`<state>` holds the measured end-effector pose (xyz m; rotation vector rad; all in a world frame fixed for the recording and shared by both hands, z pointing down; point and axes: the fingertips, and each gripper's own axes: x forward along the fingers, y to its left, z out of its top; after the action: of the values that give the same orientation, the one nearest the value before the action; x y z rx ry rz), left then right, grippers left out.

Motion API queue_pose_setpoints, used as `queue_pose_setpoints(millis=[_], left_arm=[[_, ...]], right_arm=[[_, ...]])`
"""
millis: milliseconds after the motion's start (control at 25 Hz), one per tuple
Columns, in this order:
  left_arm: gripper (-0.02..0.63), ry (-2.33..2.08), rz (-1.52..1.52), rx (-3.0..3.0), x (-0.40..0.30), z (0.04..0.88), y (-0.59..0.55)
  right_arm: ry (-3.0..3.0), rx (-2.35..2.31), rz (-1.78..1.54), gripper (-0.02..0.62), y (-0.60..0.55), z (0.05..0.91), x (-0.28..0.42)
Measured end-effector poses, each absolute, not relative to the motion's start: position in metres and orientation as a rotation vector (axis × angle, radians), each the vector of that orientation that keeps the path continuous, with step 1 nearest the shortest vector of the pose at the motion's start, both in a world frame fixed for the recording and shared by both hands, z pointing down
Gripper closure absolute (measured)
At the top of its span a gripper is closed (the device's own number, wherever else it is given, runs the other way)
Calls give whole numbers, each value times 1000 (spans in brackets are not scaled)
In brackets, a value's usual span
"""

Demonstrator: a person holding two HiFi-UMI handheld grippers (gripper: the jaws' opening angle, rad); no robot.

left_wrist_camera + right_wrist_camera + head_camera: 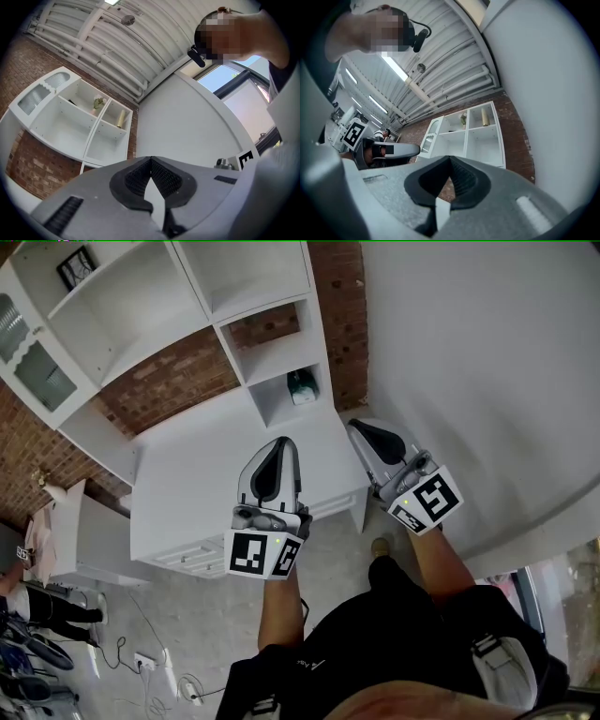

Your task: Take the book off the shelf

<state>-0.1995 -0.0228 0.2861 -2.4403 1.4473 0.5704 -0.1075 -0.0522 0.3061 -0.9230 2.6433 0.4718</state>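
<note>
A white shelf unit (234, 306) stands against a brick wall above a white cabinet top (225, 465). In its low right cubby sits a dark green thing (300, 387); I cannot tell whether it is the book. My left gripper (284, 442) hangs over the cabinet top, jaws shut and empty. My right gripper (355, 426) is beside it, by the cabinet's right edge, also shut and empty. Both point up towards the shelf and touch nothing. The shelf unit (79, 131) fills the left of the left gripper view, beyond the left gripper (151, 159). Past the right gripper (450, 159) the shelf unit (473, 136) shows again.
A small plant (97, 104) and a yellowish roll (120, 118) occupy upper cubbies. A dark framed item (75, 266) leans in a top-left cubby. A plain white wall (469, 352) runs along the right. Cables and a socket strip (150, 662) lie on the floor at lower left.
</note>
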Motion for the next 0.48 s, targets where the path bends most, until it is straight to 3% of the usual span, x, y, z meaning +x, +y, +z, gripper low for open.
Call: queue_pose_setpoints(millis=[480], left_arm=[[607,1561,528,-2291,-176,244,-207]], right_arm=[[2617,-802,537,594,-225,281,-71]])
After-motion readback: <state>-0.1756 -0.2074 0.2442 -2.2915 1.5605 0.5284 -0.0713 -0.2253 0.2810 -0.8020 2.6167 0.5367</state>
